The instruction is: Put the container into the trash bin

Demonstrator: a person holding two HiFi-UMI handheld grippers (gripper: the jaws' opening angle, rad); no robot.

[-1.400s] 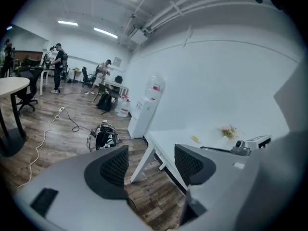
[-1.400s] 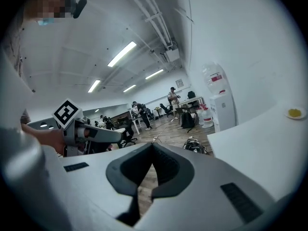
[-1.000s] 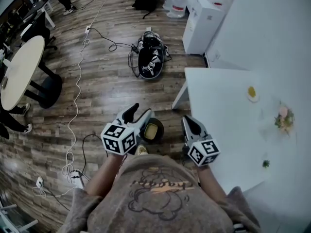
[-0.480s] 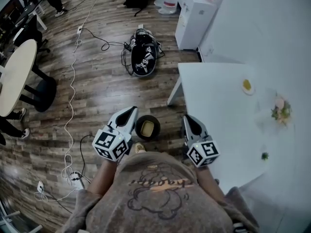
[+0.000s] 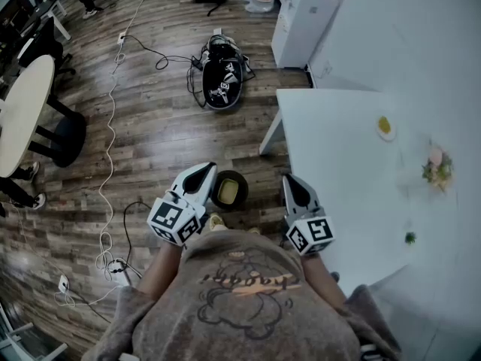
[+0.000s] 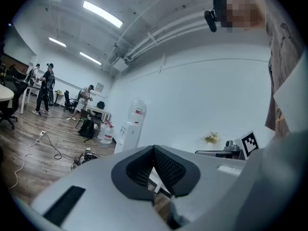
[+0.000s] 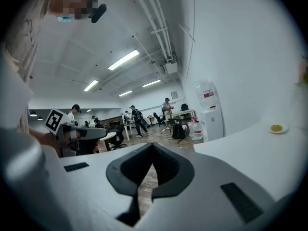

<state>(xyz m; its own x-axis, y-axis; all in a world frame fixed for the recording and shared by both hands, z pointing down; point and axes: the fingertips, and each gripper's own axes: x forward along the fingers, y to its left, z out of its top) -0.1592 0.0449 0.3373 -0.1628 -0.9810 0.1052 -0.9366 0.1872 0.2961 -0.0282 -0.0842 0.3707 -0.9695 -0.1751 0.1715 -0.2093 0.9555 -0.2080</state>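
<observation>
A small dark round trash bin (image 5: 242,183) stands on the wood floor just ahead of me. A yellowish container (image 5: 227,192) lies inside it. My left gripper (image 5: 204,170) hovers right beside the bin's left rim, its jaws shut with nothing between them. In the left gripper view the left gripper (image 6: 154,150) shows pads that meet, and it points level across the room. My right gripper (image 5: 290,180) is to the right of the bin, beside the white table's edge, also shut and empty. In the right gripper view the right gripper (image 7: 153,146) faces the open office.
A white table (image 5: 353,201) fills the right side, with a small plate (image 5: 385,126) and a flower sprig (image 5: 437,168) on it. A black bag (image 5: 222,77) and cables (image 5: 113,126) lie on the floor. A round table (image 5: 22,111) stands at left and a white cabinet (image 5: 301,21) farther off.
The left gripper's jaws were wide open beside the bin and have shut empty. The container stays in the bin. Both hands have barely shifted.
</observation>
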